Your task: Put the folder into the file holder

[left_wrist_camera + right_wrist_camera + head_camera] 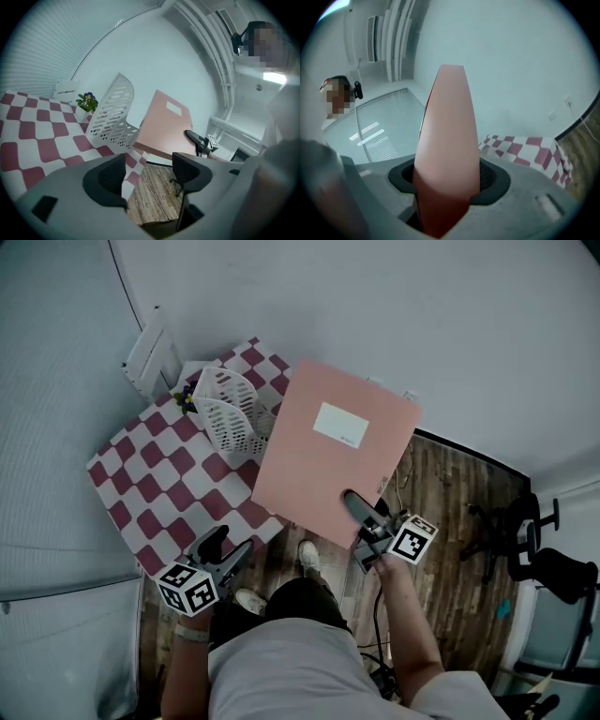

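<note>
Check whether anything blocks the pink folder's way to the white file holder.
Nothing visible does. The folder, clamped in the right gripper, is beside the file holder; the small plant stands on the holder's other side.

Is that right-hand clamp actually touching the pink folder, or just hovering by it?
Touching. The right gripper view shows the pink folder standing between the jaws of the right gripper, with both jaws pressed against its sides.
</note>
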{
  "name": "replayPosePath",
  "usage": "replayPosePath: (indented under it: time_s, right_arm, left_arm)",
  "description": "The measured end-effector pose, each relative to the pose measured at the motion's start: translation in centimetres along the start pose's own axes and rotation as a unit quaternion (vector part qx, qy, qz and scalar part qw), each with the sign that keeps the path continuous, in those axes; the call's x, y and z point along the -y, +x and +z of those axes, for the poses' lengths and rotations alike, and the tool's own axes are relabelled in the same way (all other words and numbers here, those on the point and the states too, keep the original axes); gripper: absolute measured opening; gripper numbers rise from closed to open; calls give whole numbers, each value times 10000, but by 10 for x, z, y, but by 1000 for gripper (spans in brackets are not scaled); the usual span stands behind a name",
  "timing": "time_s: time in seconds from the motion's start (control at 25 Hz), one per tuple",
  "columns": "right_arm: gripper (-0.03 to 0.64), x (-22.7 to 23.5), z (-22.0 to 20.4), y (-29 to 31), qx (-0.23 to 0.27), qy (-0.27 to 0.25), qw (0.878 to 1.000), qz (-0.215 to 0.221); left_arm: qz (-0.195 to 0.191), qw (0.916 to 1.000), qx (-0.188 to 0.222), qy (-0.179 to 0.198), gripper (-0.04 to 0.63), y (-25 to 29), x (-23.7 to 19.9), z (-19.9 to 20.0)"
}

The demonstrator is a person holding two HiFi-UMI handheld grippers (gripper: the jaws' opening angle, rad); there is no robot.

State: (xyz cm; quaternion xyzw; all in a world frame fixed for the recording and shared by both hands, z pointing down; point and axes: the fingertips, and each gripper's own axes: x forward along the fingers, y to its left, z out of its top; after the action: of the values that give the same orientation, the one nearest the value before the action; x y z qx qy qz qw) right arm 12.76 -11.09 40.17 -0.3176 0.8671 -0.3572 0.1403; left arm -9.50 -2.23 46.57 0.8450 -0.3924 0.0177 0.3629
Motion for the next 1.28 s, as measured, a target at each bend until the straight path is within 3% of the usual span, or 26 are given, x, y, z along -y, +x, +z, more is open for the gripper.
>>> replayPosePath:
  time_s: [0.24,0.52,0.92,1.28]
  right_arm:
    - [265,17,57,33,66,-1069,9939,254]
    - [264,30,87,73,-25,-2197,9705,987]
    - [264,31,93,121,-188,-2867,9355,2055]
    - [264,25,81,143,100,-3219,9167,2368]
  left_arm:
    - [245,9996,148,-23,291,28,8,22]
    - [558,9977,334,-196,291,67,6,35]
    - [1197,9901,589,-431,291,105,-4,41]
    - [1699,9805,804,-573,291,104,-8,33]
